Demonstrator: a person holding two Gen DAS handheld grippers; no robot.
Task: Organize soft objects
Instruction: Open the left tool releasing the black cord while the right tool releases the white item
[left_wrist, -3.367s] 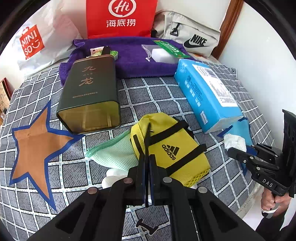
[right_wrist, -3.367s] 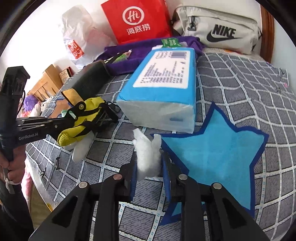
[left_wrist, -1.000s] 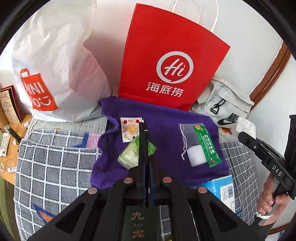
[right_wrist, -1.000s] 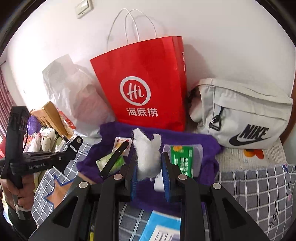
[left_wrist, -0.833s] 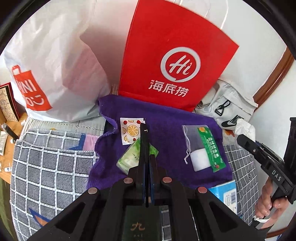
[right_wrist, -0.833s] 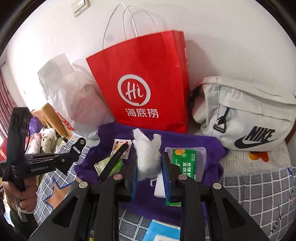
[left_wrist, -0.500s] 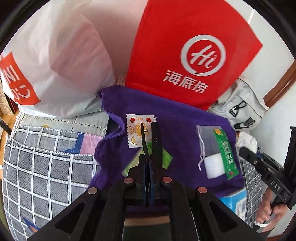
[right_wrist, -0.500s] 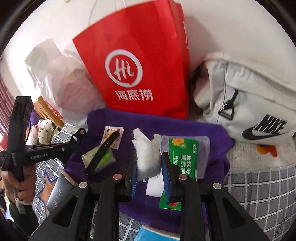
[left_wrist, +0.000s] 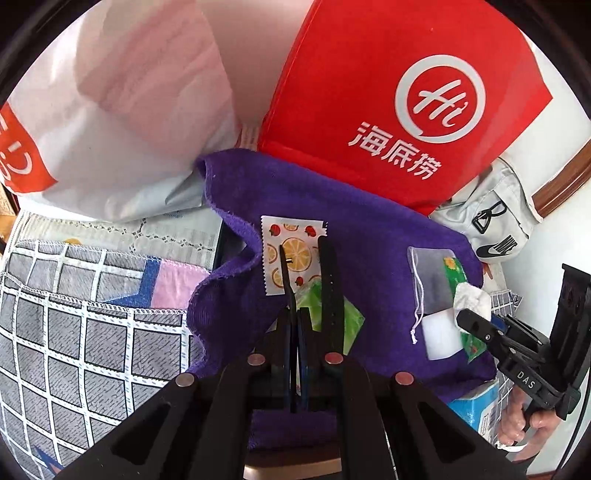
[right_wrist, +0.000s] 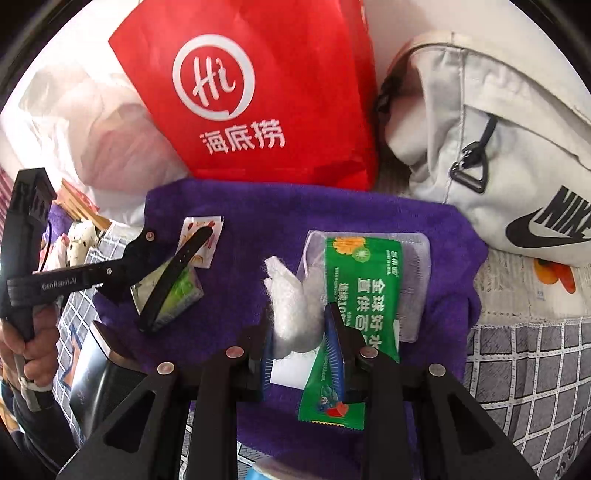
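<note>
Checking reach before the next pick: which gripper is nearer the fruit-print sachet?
Left. The left gripper has its tips over the fruit-print sachet; the right gripper, holding white tissue, hovers farther right over the purple towel.

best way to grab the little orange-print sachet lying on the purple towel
Take the orange-print sachet by its crimped far edge, coming from above with the fingers across its short width. It lies flat on the purple towel, so a low side approach would probably just push it; its near end lies beside the green packet.
</note>
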